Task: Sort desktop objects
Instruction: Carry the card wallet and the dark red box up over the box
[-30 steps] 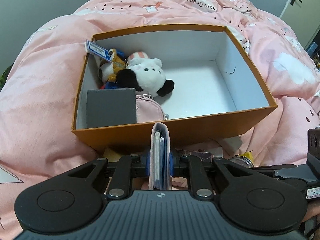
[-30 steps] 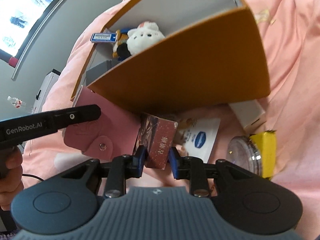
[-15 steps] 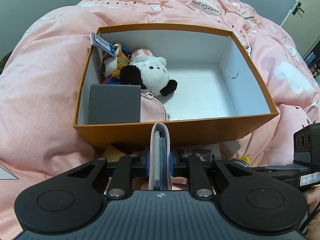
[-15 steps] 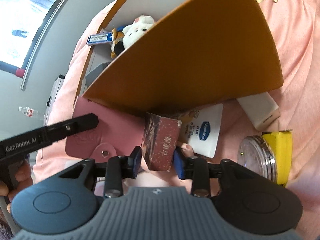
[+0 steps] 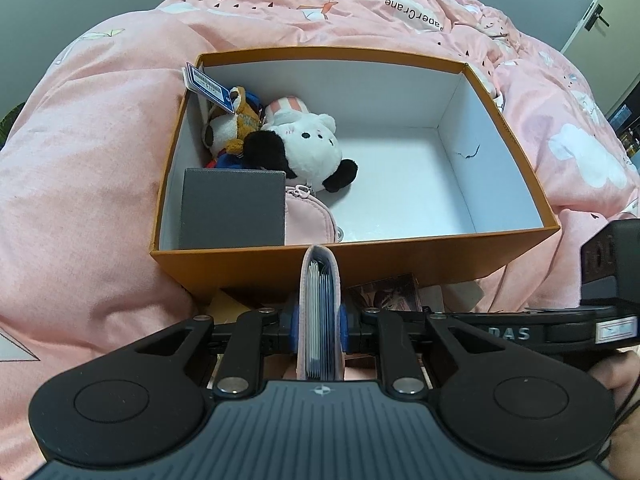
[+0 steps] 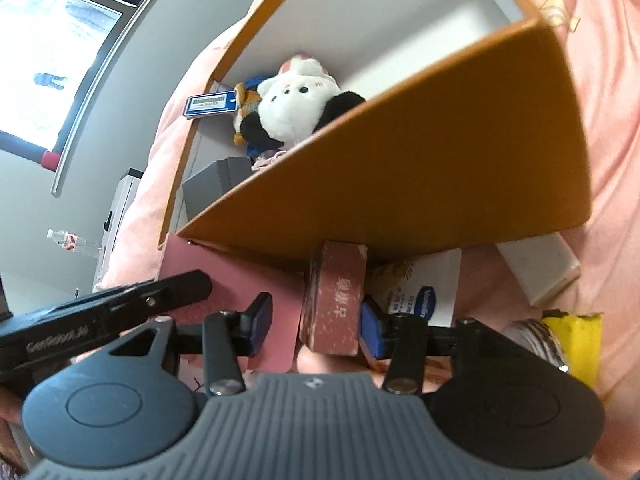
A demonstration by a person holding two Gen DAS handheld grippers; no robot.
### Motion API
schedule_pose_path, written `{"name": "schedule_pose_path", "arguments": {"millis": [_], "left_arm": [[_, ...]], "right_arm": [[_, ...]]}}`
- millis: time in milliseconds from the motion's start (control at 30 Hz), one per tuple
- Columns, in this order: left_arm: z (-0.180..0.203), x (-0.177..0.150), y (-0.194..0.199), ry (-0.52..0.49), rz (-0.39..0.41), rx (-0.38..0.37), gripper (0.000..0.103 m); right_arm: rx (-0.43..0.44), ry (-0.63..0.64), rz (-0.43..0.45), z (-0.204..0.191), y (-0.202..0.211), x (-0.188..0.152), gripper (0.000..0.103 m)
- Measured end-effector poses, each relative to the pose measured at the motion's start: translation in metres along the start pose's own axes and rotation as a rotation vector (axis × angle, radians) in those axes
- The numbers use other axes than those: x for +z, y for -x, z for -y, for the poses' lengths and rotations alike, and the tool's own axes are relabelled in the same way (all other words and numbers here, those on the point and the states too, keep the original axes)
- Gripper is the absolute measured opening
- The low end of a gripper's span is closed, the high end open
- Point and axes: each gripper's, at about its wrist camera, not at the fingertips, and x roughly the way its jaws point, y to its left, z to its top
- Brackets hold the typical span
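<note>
Through the left wrist camera, your left gripper (image 5: 319,330) is clamping a pink card holder (image 5: 320,312) edge-on between its blue pads, the spine pointing forward and a stack of pale card sleeves showing inside the fold. Just beyond its tip the orange box (image 5: 360,264) is sitting on the pink quilt (image 5: 88,168), white inside. In the box's near left corner a grey box (image 5: 232,208) is standing next to a pink pouch (image 5: 308,216); behind them a white plush with black ears (image 5: 300,148) is lying against a smaller brown and blue plush (image 5: 236,124) that carries a blue tag (image 5: 208,86). To the right of the pads, a dark patterned box (image 5: 386,292) is resting at the foot of the orange wall.

Through the right wrist camera, your right gripper (image 6: 316,320) is opening its jaws around that dark red box (image 6: 336,300), a worn carton with pale printed characters on its side. The right pad is lying against it, while the left pad is standing clear with a gap. The carton is standing directly ahead, its far end under the orange box (image 6: 460,168). To the right of the pads a white sachet with a blue oval logo (image 6: 424,292), a white block (image 6: 540,272) and a yellow item (image 6: 572,340) are lying on the quilt. To the left, the other gripper's black finger (image 6: 132,300) is crossing over the pink holder (image 6: 248,280).
</note>
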Motion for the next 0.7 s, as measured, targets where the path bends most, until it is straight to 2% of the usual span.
{"name": "schedule_pose_path", "arguments": {"millis": [33,67,100,300,433,633,700], "left_arm": [[0.000,0.000,0.000,0.001,-0.001,0.000,0.021],[-0.001,0.000,0.000,0.002,-0.001,0.003,0.021],[0.000,0.000,0.000,0.002,-0.001,0.005,0.021],[0.003,-0.001,0.002,-0.003,-0.011,-0.001,0.020],[0.010,-0.002,0.010,-0.002,-0.002,-0.039,0.020],[0.023,0.004,0.042,-0.034,0.083,-0.089,0.019],[0.028,0.007,0.053,-0.042,0.112,-0.113,0.019]], "right_arm": [[-0.005,-0.001,-0.003,0.000,-0.002,-0.001,0.042],[-0.013,0.005,-0.005,0.001,-0.006,0.001,0.031],[-0.017,0.009,-0.003,0.001,-0.006,-0.001,0.028],[-0.046,0.052,0.036,-0.007,0.011,-0.014,0.026],[-0.102,0.124,0.092,-0.025,0.029,-0.024,0.025],[-0.138,0.215,0.191,-0.053,0.061,-0.034,0.025],[-0.124,0.223,0.214,-0.035,0.092,-0.033,0.025]]}}
